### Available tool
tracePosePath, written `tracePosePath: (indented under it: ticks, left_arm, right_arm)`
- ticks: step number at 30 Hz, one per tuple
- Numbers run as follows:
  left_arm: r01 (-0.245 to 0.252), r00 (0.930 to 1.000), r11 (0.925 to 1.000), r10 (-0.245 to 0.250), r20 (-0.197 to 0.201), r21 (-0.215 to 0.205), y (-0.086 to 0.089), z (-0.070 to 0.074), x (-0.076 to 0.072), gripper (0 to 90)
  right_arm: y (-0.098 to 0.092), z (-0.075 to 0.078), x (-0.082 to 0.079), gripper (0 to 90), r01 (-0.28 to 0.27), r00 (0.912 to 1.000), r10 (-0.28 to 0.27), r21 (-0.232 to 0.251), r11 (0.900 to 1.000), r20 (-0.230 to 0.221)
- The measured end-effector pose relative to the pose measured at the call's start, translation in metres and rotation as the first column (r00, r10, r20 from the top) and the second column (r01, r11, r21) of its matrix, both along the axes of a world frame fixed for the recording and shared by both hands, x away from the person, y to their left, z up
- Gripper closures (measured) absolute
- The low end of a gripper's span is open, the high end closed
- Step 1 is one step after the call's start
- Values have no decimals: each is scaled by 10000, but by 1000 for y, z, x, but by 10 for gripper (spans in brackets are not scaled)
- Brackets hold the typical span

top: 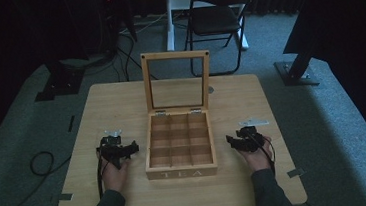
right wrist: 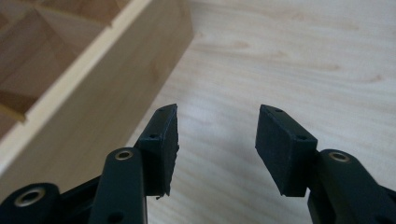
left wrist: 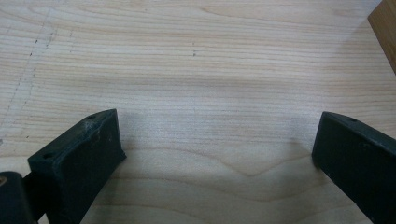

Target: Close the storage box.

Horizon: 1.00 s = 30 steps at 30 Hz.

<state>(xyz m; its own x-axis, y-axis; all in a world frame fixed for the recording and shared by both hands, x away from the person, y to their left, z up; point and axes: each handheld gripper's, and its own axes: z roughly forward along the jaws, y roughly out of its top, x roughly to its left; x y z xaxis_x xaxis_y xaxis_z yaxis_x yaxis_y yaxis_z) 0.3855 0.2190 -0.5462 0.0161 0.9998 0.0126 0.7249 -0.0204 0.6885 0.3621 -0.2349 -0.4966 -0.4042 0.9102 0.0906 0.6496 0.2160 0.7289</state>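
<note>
A square light-wood tea box [top: 180,148] sits at the middle of the pale wooden worktop [top: 248,182], its glass-paned hinged lid [top: 176,81] standing upright at the far side. Inside, thin wooden dividers form a three-by-three grid of compartments, and the near wall carries the letters TEA. The left tool [top: 125,150] rests on the worktop just left of the box, jaws spread wide over bare wood. The right tool [top: 238,142] lies just right of the box, jaws moderately apart and holding nothing.
</note>
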Motion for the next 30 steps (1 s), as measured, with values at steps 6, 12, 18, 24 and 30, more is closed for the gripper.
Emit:
tracePosePath:
  ticks: [6, 12, 18, 24, 30]
  left_arm:
    - [11, 10000, 10000, -11, -14, 13, 0, 0, 0, 16]
    - [10, 10000, 10000, -10, -13, 14, 0, 0, 0, 17]
    - [13, 10000, 10000, -13, -15, 16, 0, 0, 0, 16]
    - [9, 10000, 10000, -9, -1, 10, 0, 0, 0, 16]
    - [-5, 10000, 10000, 5, 14, -2, 0, 0, 0, 16]
  right_arm:
    - [4, 12, 10, 481, -67, 9996, 62, 157, 9999, 286]
    - [8, 27, 20, 481, -152, 9982, 142, 156, 9998, 582]
    - [12, 40, 30, 480, -203, 9963, 176, 310, 9993, 837]
    - [16, 50, 43, 474, -322, 9950, 278, 445, 9985, 961]
    - [22, 57, 55, 468, -446, 9936, 393, 481, 9978, 1058]
